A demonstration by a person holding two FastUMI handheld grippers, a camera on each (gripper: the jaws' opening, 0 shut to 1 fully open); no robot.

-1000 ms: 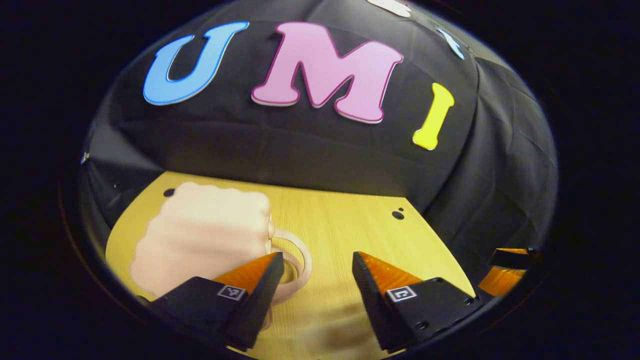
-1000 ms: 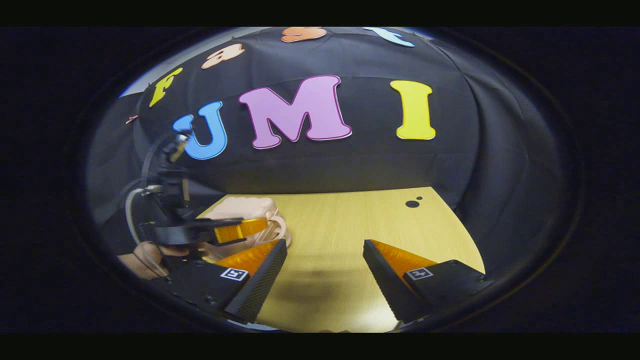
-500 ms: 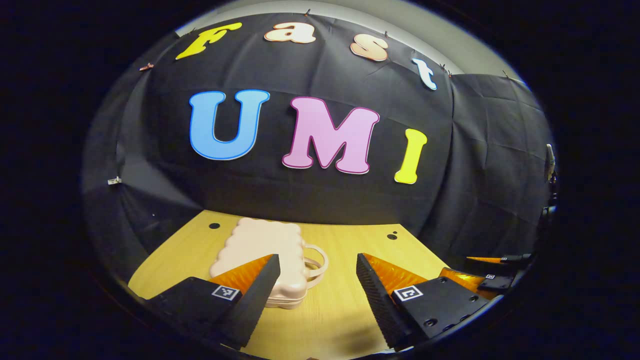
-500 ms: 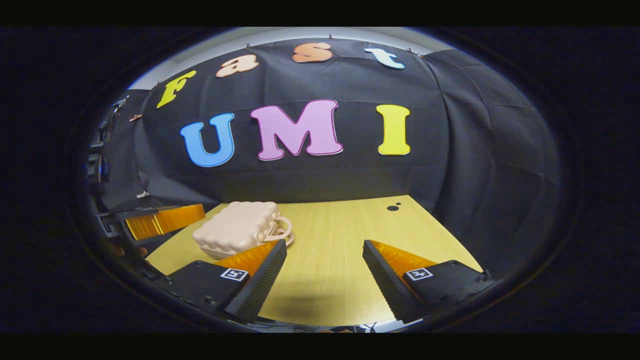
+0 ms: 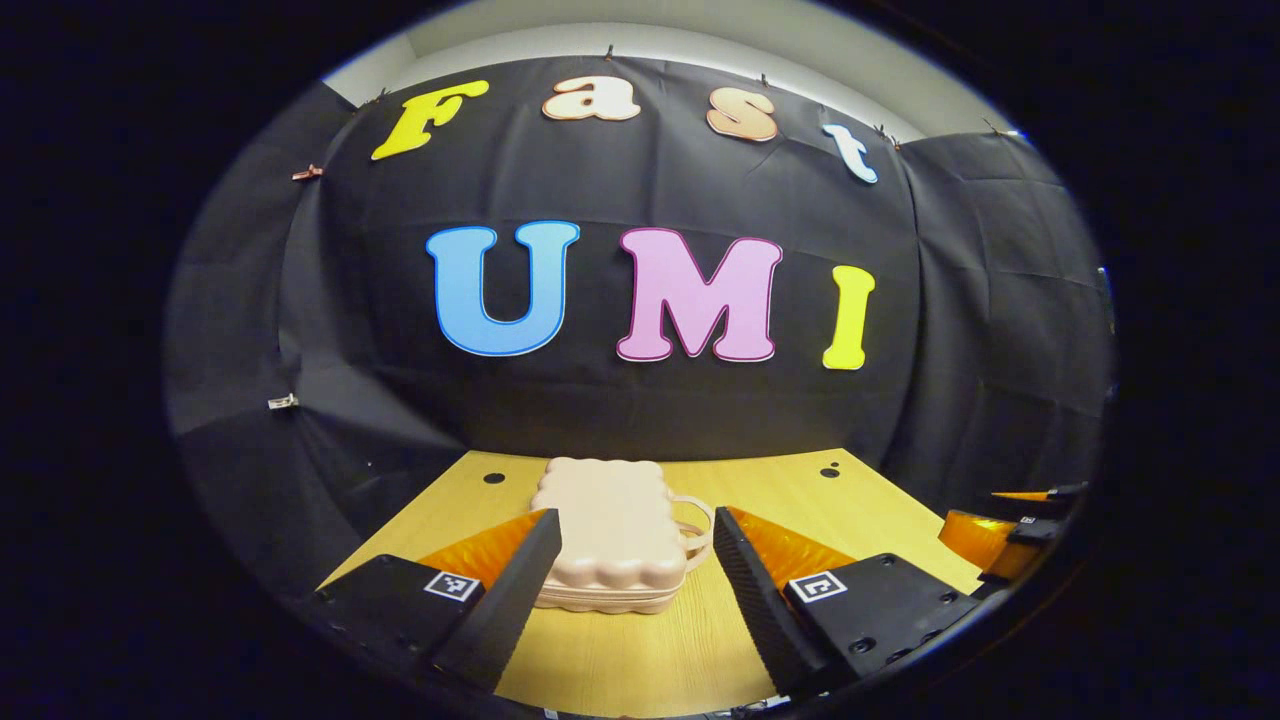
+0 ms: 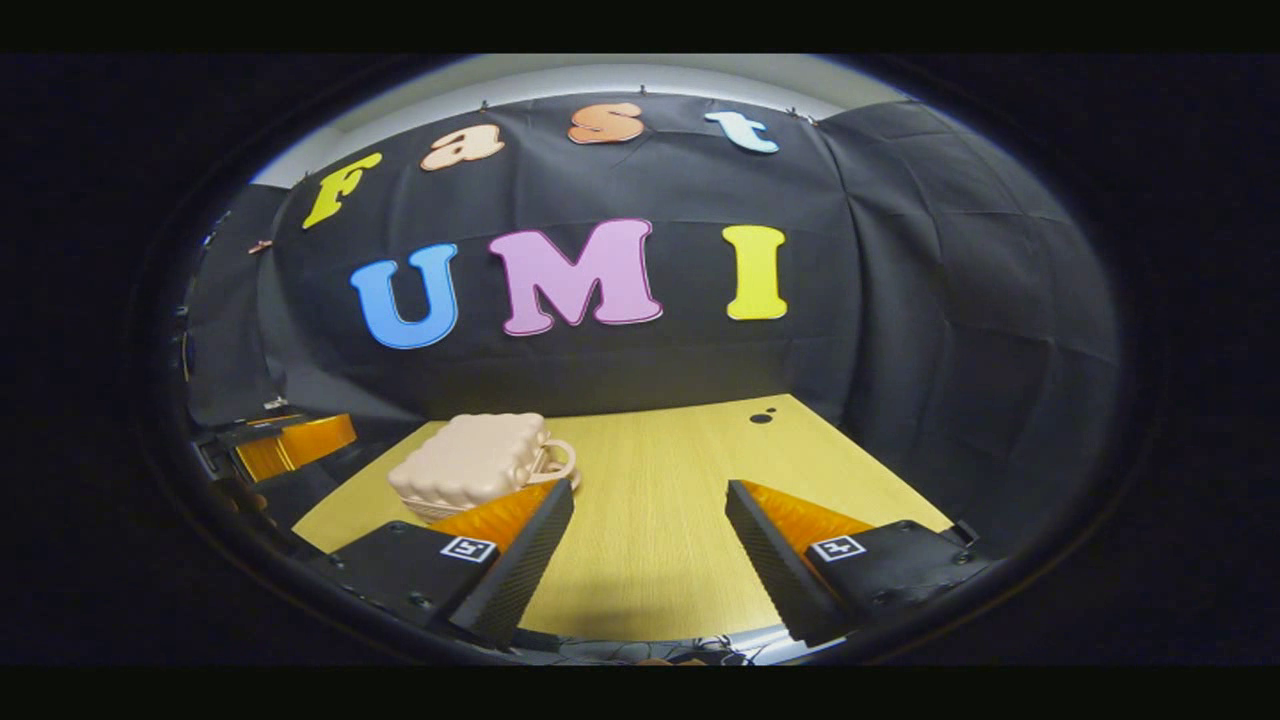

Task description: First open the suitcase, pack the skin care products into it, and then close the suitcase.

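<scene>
A small pale pink suitcase (image 5: 615,530) with a scalloped lid and a loop handle (image 5: 695,525) on its right side lies shut on the wooden table (image 5: 640,650). My left gripper (image 5: 632,545) stands open just in front of it, fingers wide apart with nothing between them. In the right gripper view the suitcase (image 6: 470,465) lies to the front left, beyond the left finger. My right gripper (image 6: 650,520) is open over bare table. The left gripper (image 6: 290,445) shows at the far left edge of the right gripper view, and the right gripper (image 5: 1000,520) at the far right of the left gripper view.
The wooden table (image 6: 680,500) ends at the black cloth wall behind it. Small dark holes (image 5: 494,478) (image 6: 762,416) mark the tabletop near its back corners. Bare tabletop lies to the right of the suitcase.
Both grippers have drawn back and away from the suitcase. The suitcase, close under the left gripper a second ago, now lies farther off and shut.
</scene>
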